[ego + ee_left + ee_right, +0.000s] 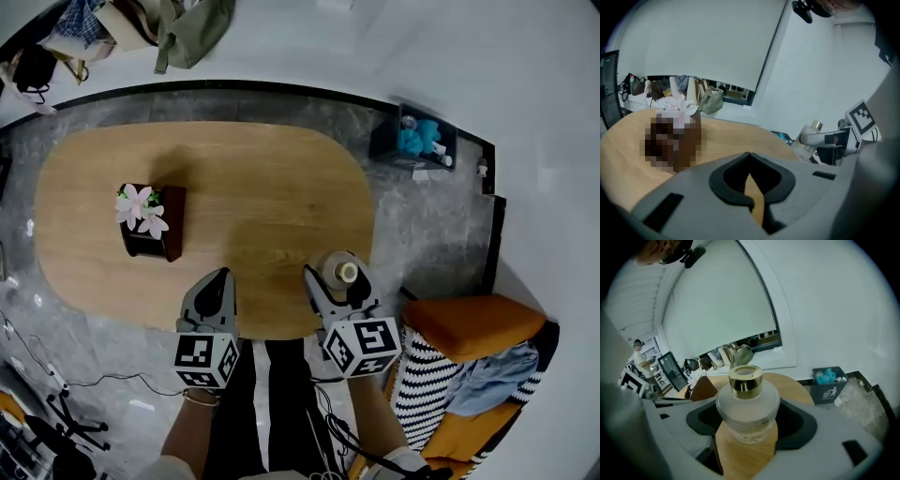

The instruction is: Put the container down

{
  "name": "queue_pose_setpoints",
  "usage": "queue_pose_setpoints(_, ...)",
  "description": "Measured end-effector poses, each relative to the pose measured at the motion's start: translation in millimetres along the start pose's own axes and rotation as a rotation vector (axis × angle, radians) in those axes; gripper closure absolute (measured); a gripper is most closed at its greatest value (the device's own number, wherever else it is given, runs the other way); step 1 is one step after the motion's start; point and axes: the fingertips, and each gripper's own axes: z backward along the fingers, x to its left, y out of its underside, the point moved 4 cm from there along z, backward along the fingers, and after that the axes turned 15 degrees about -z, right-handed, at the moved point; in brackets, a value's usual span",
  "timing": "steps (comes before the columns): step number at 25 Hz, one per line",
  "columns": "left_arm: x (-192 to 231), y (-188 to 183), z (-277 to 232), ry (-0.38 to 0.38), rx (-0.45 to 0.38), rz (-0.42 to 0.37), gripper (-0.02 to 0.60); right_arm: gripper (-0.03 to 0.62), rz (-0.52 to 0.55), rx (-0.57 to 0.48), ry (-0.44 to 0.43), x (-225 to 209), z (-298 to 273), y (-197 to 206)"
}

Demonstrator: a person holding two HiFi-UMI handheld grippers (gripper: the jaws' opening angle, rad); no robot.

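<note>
Right hand-held gripper (pixel 749 420) clamped on frosted glass container (pixel 747 401), pads on wide body below gold cap (pixel 746 378). Container over near right end of wooden surface (pixel 253 187); whether base touches wood, unclear. Left hand-held gripper (pixel 750 164) closed, empty. Glass likely heavy, rigid, slick, breakable: hold broad body, not neck; lower gently. Head view alone shows flower box (pixel 150 220) well apart, left; left gripper view gives container side-on.
</note>
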Motion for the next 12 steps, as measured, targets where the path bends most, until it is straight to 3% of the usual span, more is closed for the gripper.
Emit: queue_pose_setpoints(12, 10, 21, -24, 0.028, 0.039, -0.011, 0.574, 0.261, 0.048, 0.093, 0.047, -31, -67, 15)
